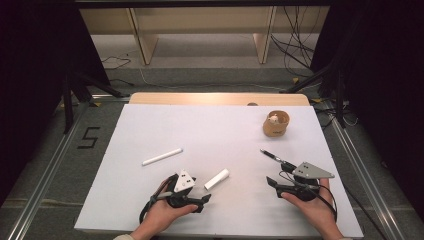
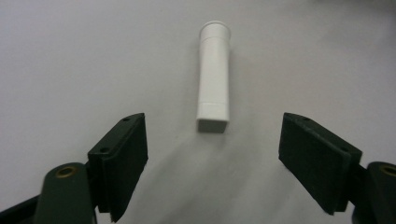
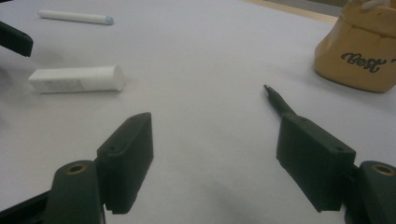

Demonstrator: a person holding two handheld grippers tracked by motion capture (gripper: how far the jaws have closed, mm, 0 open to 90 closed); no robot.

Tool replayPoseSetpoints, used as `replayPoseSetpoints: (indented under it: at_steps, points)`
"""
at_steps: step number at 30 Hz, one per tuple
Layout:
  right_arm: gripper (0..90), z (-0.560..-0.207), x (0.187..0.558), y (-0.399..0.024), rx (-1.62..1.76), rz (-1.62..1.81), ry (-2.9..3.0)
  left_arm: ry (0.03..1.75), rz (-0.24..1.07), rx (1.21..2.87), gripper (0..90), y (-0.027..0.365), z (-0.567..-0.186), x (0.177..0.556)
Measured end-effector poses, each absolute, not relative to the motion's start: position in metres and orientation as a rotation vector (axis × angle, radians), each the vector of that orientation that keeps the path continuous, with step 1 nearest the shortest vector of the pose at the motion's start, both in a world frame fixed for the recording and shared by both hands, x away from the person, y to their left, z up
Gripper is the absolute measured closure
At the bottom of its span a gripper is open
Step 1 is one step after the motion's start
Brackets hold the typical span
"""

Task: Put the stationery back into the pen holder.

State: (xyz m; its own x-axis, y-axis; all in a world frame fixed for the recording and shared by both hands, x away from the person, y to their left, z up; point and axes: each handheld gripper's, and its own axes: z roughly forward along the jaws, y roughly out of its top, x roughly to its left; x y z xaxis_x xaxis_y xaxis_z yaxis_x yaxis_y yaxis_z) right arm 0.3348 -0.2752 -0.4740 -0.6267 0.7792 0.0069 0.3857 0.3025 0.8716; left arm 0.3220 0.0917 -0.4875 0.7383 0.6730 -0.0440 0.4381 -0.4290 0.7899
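A short white tube (image 1: pixel 217 178) lies on the white table sheet (image 1: pixel 210 135). In the left gripper view the tube (image 2: pixel 214 79) lies straight ahead with its flat end nearest, just beyond the jaw tips. My left gripper (image 1: pixel 204 200) (image 2: pixel 215 140) is open with nothing between its pads. My right gripper (image 1: pixel 274 186) (image 3: pixel 217 140) is also open and empty at the right front. A black pen (image 1: pixel 273 156) (image 3: pixel 278 100) lies just past its right jaw. The tube (image 3: pixel 77 79) also lies off to its left.
A long white stick (image 1: pixel 162 156) (image 3: pixel 74 17) lies left of centre. A tan round holder (image 1: pixel 276 124) (image 3: pixel 364 51) with something white inside stands at the back right. Beyond the table are wooden furniture legs, cables and black stands; a "5" marks the floor (image 1: pixel 87 137).
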Motion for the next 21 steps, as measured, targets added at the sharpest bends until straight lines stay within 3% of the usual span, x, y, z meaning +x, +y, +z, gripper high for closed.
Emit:
replayPoseSetpoints:
  at_steps: [21]
  points:
    - [27.8, -0.474, 0.335, -0.274, 1.03, 1.266, 2.161, 0.806, 0.379, 2.151, 47.9, 0.058, -0.491, 0.349]
